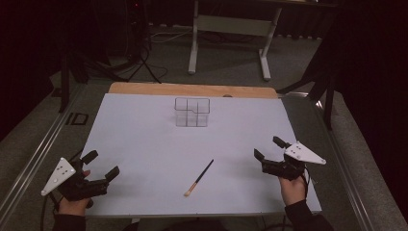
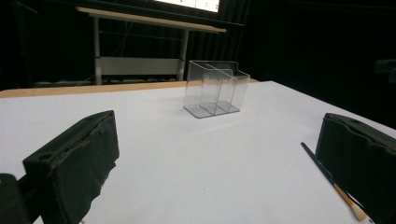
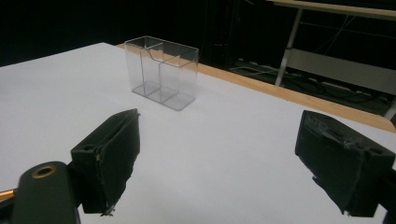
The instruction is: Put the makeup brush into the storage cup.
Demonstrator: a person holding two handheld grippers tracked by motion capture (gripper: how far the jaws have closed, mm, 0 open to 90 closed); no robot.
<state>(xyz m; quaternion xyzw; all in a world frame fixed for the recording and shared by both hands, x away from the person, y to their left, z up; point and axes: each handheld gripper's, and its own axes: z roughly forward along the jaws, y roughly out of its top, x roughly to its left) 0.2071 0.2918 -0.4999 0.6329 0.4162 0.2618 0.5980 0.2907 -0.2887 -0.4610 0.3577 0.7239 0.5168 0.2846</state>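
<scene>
Left gripper (image 1: 101,164) and right gripper (image 1: 268,147) hover apart, fingers spread wide.

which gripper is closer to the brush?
The right gripper, by a small margin: the brush lies right of the table's middle, handle tip toward it. The left gripper sits farther off. Both stand open, holding nothing.

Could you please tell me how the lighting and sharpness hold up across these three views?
High view: dim room, the white sheet evenly lit, the brush small but sharp. Left gripper view: the clear holder crisp, the near black pads soft. Right gripper view: dark backdrop, faint glints on the holder's edges.
</scene>
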